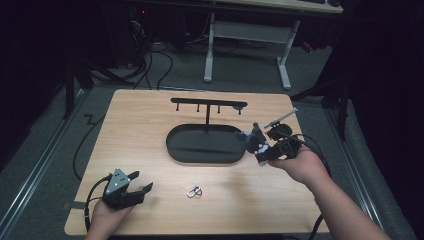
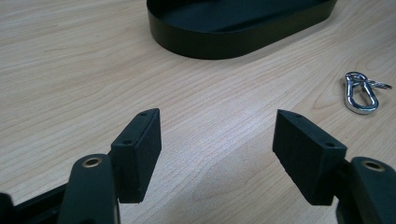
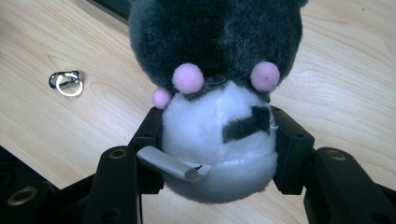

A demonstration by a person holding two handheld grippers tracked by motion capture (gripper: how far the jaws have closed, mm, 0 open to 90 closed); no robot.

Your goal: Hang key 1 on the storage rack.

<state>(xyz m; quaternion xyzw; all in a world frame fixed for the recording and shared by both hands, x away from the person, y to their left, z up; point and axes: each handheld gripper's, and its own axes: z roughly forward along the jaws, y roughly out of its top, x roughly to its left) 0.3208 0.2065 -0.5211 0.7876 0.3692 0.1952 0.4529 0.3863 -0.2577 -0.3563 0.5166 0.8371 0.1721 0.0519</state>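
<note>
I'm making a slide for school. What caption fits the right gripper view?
Right gripper squeezes a grey-and-white plush toy above the wooden table, a metal clip lying nearby.

In the high view, overhead light is falling on the counter [image 1: 150,125] alone, while the room beyond the counter is sinking into near black and the whole picture is looking soft and grainy. In the left gripper view the wood grain around the oval tray [image 2: 233,42] is showing evenly lit and sharp, a small glint is shining on the metal clip [image 2: 360,93] right of the tray, and the tongs [image 2: 217,154] nearest the lens are blurring slightly. In the right gripper view the plush toy [image 3: 219,93] is showing bright on its white belly, casting a soft shadow on the counter just below it, and its dark head is losing detail.
</note>
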